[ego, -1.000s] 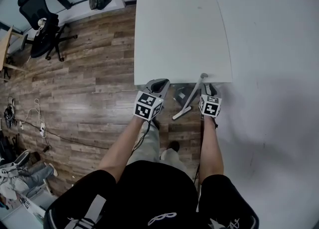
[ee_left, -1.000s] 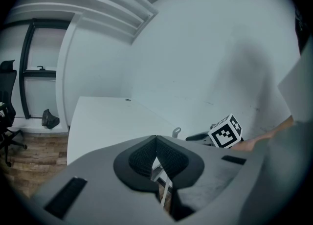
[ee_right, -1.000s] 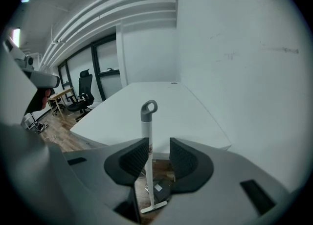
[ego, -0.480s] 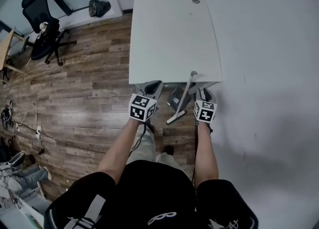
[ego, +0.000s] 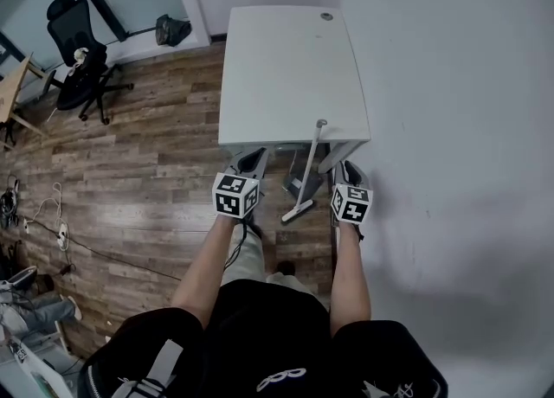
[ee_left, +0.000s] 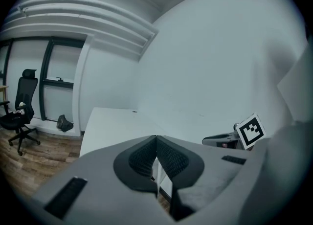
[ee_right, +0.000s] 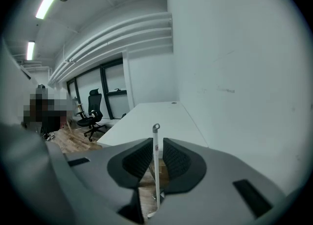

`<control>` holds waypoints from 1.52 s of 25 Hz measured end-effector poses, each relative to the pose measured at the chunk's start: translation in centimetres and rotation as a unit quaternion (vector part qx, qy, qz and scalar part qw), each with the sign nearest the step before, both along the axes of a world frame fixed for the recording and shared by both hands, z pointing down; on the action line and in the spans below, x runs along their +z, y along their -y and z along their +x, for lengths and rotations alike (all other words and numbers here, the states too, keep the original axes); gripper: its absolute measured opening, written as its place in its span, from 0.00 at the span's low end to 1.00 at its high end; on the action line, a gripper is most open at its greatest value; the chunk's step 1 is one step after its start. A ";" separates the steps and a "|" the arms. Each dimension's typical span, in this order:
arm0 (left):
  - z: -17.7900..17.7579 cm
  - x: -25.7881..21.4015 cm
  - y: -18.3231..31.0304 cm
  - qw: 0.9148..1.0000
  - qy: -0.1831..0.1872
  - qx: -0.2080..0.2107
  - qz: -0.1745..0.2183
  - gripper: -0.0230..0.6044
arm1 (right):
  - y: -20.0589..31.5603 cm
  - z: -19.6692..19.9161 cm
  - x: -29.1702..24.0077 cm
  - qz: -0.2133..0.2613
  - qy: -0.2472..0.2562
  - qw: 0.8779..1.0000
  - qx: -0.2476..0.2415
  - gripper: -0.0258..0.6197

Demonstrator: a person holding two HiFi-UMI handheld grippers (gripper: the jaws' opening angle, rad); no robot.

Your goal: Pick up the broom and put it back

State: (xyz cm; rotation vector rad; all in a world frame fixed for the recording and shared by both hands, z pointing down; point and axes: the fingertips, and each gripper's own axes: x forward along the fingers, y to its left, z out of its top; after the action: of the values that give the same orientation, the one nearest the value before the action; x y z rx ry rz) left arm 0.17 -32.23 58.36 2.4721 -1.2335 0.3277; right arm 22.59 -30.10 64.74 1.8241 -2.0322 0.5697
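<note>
- We are closing the right gripper (ego: pixel 348 170) jaws around the broom (ee_right: pixel 156 170) handle, not yet pinching it.
- The broom hasn't shifted: it leans at the desk (ego: pixel 286 67) edge, unlifted.
- Our left gripper (ee_left: pixel 156 138) is clenched, empty.

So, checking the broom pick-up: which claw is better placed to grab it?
Right. The broom handle stands between the right claw's closing jaws, not yet pinched; the left claw is shut, empty, off to the side.
</note>
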 end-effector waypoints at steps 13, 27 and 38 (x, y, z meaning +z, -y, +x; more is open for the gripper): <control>-0.9 -2.8 -7.5 0.999 -0.010 -0.038 0.020 0.07 | -7.6 -0.3 -4.0 0.020 0.009 1.000 -0.009 0.09; -1.2 -4.4 -14.4 0.998 -0.019 -0.051 0.031 0.07 | -14.6 -2.0 -8.0 0.058 0.029 0.997 -0.033 0.08; -1.6 -5.7 -17.7 0.998 -0.013 -0.044 0.046 0.07 | -17.8 -2.7 -9.1 0.072 0.039 0.996 -0.042 0.08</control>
State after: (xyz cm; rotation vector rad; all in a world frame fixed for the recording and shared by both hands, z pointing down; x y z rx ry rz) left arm -1.42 -14.56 52.70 2.4800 -1.3708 0.2189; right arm 19.93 -12.35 55.68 1.8114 -2.2426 0.4913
